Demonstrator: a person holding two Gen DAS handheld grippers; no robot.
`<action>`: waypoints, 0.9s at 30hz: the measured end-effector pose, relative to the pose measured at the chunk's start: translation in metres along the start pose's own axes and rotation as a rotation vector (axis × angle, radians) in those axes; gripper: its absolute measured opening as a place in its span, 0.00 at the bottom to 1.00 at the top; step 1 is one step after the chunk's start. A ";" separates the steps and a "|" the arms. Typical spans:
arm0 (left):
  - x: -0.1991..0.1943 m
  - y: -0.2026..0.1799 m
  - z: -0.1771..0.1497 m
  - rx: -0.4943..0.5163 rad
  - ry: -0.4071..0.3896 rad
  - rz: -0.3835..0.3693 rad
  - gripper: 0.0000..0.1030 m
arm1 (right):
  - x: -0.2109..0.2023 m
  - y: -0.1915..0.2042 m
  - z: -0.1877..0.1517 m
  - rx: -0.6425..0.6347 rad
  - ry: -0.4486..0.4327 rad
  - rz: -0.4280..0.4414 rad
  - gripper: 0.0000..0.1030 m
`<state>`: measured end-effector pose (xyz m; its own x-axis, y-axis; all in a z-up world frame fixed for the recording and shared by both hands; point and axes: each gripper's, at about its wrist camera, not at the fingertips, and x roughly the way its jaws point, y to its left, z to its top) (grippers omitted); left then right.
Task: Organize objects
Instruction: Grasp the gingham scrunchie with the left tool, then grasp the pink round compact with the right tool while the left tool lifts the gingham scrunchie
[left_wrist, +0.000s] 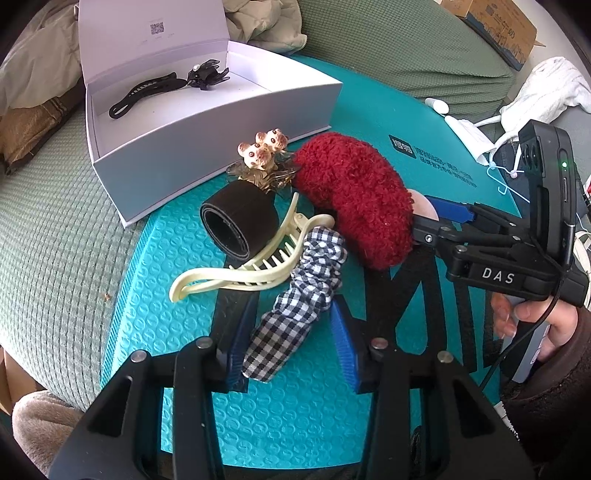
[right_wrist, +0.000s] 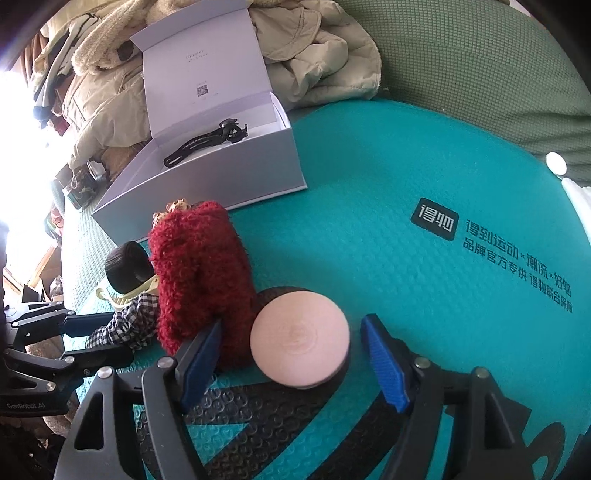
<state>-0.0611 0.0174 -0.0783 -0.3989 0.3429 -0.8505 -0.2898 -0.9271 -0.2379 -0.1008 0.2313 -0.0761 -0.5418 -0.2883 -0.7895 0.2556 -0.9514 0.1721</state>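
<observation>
Landmark: the white box (left_wrist: 207, 122) stands open at the far side of the teal mat (left_wrist: 280, 417), lid tipped back so things can drop straight in.
Already inside: a black hair clip (left_wrist: 147, 92) lies on the box floor, which looks like the first item sorted.
Pile: just in front of the box sit the mouse-figure clip (left_wrist: 264, 147), the dark roll (left_wrist: 240, 225), the cream claw clip (left_wrist: 251, 262) and the red fluffy scrunchie (left_wrist: 354, 199), all bunched together, waiting.
Left tool (left_wrist: 291, 350): jaws part open around the checked scrunchie (left_wrist: 295, 302); one blue pad touches the cloth, the other stands clear, so no grip yet.
Right tool (right_wrist: 295, 365): jaws wide, straddling the pink round compact (right_wrist: 300, 338), which lies beside the red scrunchie, on the side away from the box; neither pad touches it.
Why both: each hand lines up its own item, likely for the box.
</observation>
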 end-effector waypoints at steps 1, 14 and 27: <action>0.000 0.000 0.000 0.002 -0.001 0.004 0.36 | -0.001 0.001 0.000 -0.005 -0.003 -0.005 0.72; -0.003 -0.011 -0.011 0.007 0.010 -0.021 0.21 | -0.017 0.005 -0.014 -0.040 0.014 -0.005 0.58; -0.010 -0.032 -0.029 0.034 0.011 -0.040 0.20 | -0.040 0.013 -0.039 -0.095 0.010 -0.039 0.56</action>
<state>-0.0228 0.0397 -0.0755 -0.3773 0.3775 -0.8457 -0.3347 -0.9070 -0.2555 -0.0447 0.2348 -0.0656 -0.5453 -0.2493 -0.8003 0.3094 -0.9472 0.0843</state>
